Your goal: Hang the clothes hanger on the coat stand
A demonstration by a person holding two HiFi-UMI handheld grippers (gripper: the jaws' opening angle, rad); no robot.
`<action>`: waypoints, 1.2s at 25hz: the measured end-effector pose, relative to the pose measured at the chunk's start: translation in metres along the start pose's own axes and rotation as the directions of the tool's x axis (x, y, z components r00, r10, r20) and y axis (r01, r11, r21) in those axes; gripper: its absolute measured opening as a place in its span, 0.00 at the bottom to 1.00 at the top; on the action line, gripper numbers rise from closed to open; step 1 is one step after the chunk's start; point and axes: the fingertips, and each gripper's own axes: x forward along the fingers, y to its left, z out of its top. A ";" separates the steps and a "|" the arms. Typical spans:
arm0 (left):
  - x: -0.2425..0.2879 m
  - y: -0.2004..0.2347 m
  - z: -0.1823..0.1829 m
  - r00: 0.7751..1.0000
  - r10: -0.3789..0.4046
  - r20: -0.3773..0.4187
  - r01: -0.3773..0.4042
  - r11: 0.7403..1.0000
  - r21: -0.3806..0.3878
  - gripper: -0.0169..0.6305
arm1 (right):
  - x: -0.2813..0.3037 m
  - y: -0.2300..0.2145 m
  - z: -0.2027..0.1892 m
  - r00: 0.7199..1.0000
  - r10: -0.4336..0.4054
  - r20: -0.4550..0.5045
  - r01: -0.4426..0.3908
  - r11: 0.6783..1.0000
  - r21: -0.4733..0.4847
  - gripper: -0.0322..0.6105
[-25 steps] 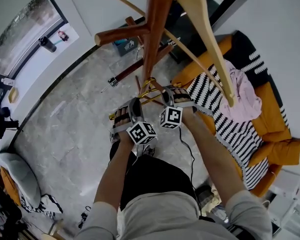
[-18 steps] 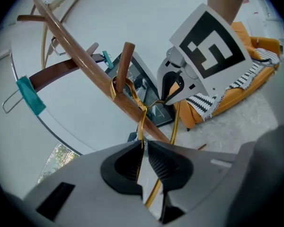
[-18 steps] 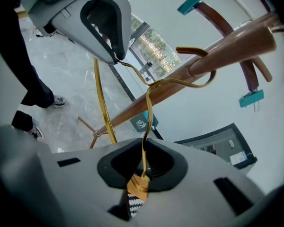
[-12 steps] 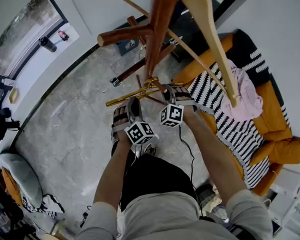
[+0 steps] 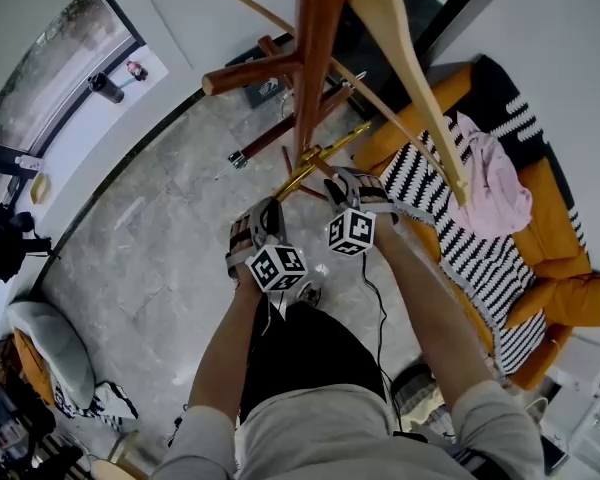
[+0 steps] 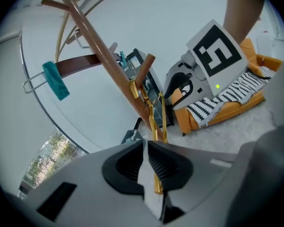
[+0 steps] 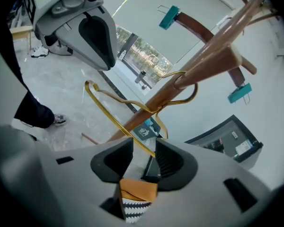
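Hanger (image 7: 109, 112) hooked on coat stand (image 7: 203, 65); left tool (image 6: 146, 148) pinches it, right tool (image 7: 144, 150) just spread open. Next, likely: left releases.

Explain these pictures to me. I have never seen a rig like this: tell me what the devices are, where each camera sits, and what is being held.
No robot here: a person holds a two-jaw tool in each hand. One view comes from a camera on the person's head, looking down; the other two cameras ride on the tools and look along their jaws. The left tool is shut on the wire of a gold hanger. The right tool has just been opening its jaws; the wire runs between them, unpressed. The hanger's hook loops round a brown limb of the coat stand. The marker cubes are parts of the tools. Below lie a grey stone floor and an orange sofa with a striped blanket.
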 end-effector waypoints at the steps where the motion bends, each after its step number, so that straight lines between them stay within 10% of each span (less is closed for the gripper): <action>1: -0.003 0.000 -0.001 1.000 -0.006 -0.002 0.006 1.000 -0.016 0.08 | -0.005 0.000 0.000 1.000 -0.005 0.005 0.005 1.000 0.030 0.27; 6: -0.028 0.006 0.002 0.999 -0.017 0.035 0.023 0.982 -0.190 0.08 | -0.039 -0.005 0.009 0.998 -0.044 0.051 0.027 0.958 0.286 0.27; 11: -0.047 0.011 0.004 0.994 -0.005 0.110 0.052 0.902 -0.429 0.06 | -0.073 -0.011 0.001 0.989 -0.135 0.060 0.058 0.727 0.685 0.18; 16: -0.072 0.020 -0.004 0.992 -0.013 0.125 0.078 0.846 -0.528 0.06 | -0.105 0.008 0.014 0.985 -0.153 0.076 0.025 0.572 0.820 0.06; 23: -0.127 0.047 0.011 0.967 -0.009 0.254 0.160 0.798 -0.581 0.04 | -0.167 -0.005 0.077 0.952 -0.266 0.152 -0.001 0.495 0.869 0.06; 30: -0.208 0.056 0.023 0.932 -0.053 0.358 0.249 0.813 -0.527 0.04 | -0.246 -0.006 0.126 0.907 -0.409 0.101 0.111 0.464 0.879 0.06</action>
